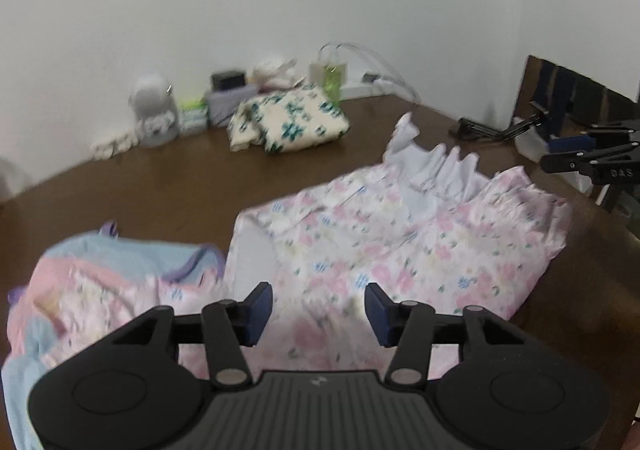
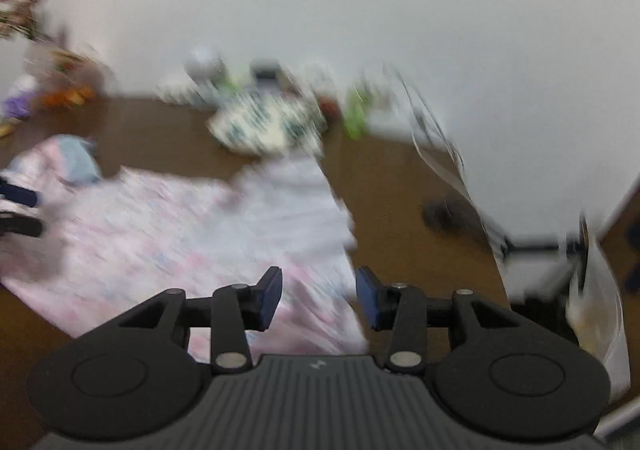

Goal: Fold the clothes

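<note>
A pale pink, flower-printed cotton garment with a white frilled hem [image 1: 400,246] lies spread across the dark brown wooden counter [image 1: 168,185], its frilled edge towards the white wall and its near edge under the left gripper [image 1: 319,312]. That gripper hangs over the floral cloth with its jaws apart; the blue pads [image 1: 260,310] stand clear of each other and nothing is pinched between them. Just left of the garment, touching its edge, sits a rumpled heap of pastel clothes in light blue, pink and purple trim [image 1: 100,282]. Farther back, near the wall, lies a folded cream cloth with a dark green leaf print [image 1: 288,121], and behind it a row of small things: a white rounded jar [image 1: 154,113], a grey box [image 1: 232,97] and a clear bag with green contents [image 1: 332,77]. The right gripper [image 2: 319,300] hovers over the right-hand edge of the same floral garment [image 2: 200,234], where cloth meets bare counter [image 2: 400,189]; its jaws also stand apart and grip nothing. The right wrist view is heavily blurred, so fine detail is lost there. The right gripper's black arms also show at the right edge of the left wrist view.
</note>
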